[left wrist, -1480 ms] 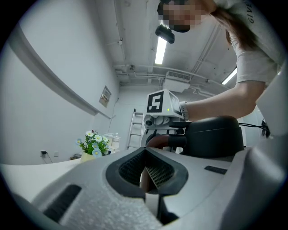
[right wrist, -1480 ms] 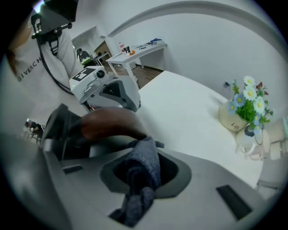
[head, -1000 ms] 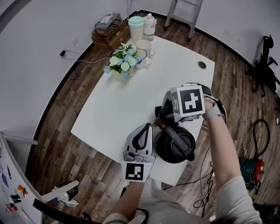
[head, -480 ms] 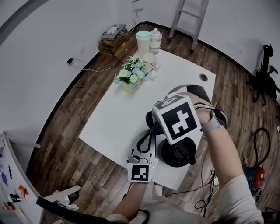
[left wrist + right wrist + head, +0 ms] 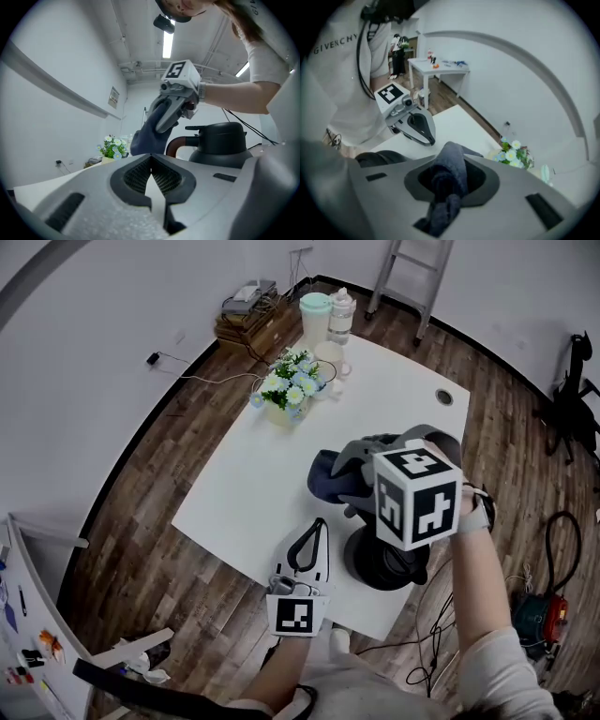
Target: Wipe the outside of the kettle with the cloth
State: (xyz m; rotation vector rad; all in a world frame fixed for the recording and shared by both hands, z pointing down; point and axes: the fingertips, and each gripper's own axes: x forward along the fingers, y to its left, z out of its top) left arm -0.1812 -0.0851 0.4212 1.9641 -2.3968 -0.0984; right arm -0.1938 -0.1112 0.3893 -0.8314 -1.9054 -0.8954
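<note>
A black kettle (image 5: 389, 561) with a brown-tinted handle stands near the front right edge of the white table (image 5: 246, 486). My right gripper (image 5: 354, 474) hovers above and to the left of it, shut on a dark blue cloth (image 5: 326, 474). In the right gripper view the cloth (image 5: 449, 176) hangs bunched between the jaws, and the kettle (image 5: 375, 159) lies low at the left. My left gripper (image 5: 318, 525) sits by the table's front edge, left of the kettle, shut and empty. From the left gripper view the kettle (image 5: 220, 143) stands just behind the cloth (image 5: 147, 136).
A pot of flowers (image 5: 289, 392), a mug (image 5: 328, 357), a teal-lidded jug (image 5: 316, 313) and a bottle (image 5: 340, 313) stand at the table's far end. A cable hole (image 5: 444, 397) is at the far right corner. A ladder (image 5: 412, 276) and an office chair (image 5: 574, 390) stand on the wooden floor.
My right gripper has lifted with the cloth from over the kettle and swung out to its left side. The left gripper has stayed near the front edge.
</note>
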